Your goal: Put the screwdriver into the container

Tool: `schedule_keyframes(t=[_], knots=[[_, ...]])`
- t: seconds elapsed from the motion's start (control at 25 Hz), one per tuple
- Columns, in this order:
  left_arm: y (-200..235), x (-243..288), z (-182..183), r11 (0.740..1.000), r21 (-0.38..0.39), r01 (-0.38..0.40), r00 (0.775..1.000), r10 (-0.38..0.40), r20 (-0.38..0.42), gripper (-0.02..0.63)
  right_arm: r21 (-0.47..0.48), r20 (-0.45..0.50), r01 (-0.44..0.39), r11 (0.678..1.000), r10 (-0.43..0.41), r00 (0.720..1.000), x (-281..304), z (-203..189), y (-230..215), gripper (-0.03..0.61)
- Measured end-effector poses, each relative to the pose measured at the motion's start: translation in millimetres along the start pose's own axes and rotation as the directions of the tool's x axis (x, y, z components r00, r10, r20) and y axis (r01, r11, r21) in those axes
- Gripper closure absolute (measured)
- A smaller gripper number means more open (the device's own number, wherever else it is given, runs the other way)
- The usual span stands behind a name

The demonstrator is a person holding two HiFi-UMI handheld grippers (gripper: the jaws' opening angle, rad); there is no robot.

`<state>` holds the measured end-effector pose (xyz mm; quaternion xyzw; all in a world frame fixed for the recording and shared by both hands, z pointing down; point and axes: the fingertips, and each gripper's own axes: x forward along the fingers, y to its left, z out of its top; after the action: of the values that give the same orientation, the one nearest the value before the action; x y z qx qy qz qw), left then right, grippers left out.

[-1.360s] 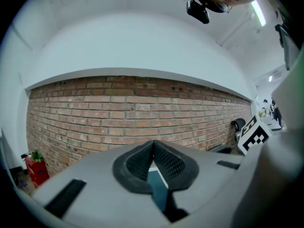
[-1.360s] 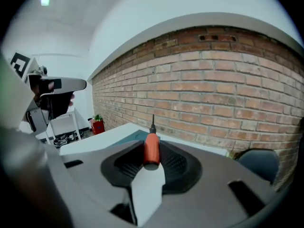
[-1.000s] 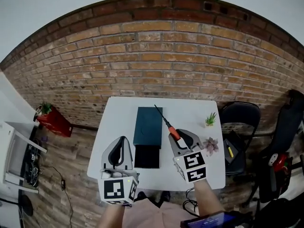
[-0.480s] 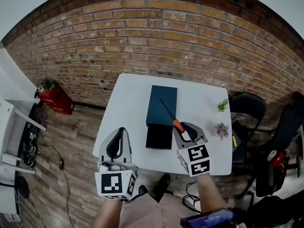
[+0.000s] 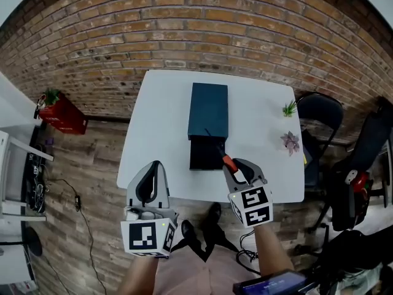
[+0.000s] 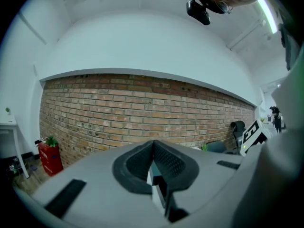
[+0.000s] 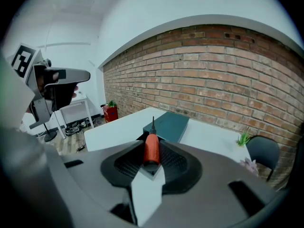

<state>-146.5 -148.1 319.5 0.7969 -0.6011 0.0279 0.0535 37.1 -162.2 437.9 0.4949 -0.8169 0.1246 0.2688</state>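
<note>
Head view: white desk (image 5: 153,121) against a brick wall. The dark container (image 5: 209,106) lies mid-desk, long axis 12 to 6 o'clock, with a black section at its 6 o'clock end. The right hand-held gripper (image 5: 237,166) sits at 5 o'clock of that section, clamped on the screwdriver (image 5: 226,160). The orange handle is in the jaws and the shaft runs toward 11 o'clock, its tip crossing the black section. The left hand-held gripper (image 5: 156,166) is at 7 o'clock of the container, by the desk's near edge.

Left gripper view: left hand-held gripper (image 6: 153,143) points at the brick wall, jaws together at the tips, nothing between them.

Right gripper view: right hand-held gripper (image 7: 152,156) pinches the screwdriver (image 7: 151,146) by its handle. We see the shaft aimed at 12 o'clock, toward the container (image 7: 172,125) on the desk (image 7: 116,127).
</note>
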Motion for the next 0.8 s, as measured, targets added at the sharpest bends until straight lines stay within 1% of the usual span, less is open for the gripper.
schedule_keyframes(t=[0.28, 0.56, 0.8], knots=[[0, -3, -30, 1.000, -0.014, 0.014, 0.998, -0.015, -0.064, 0.603, 0.027, -0.073, -0.014, 1.000, 0.016, 0.997, 9, -36, 12, 0.474], [7, 6, -50, 1.000, -0.010, 0.014, 0.993, -0.015, -0.114, 0.603, 0.048, -0.122, -0.029, 0.998, 0.035, 0.992, 29, -57, 13, 0.474], [12, 20, -66, 1.000, -0.009, 0.013, 0.987, -0.014, -0.158, 0.603, 0.066, -0.154, -0.045, 0.997, 0.055, 0.986, 51, -66, 10, 0.474]])
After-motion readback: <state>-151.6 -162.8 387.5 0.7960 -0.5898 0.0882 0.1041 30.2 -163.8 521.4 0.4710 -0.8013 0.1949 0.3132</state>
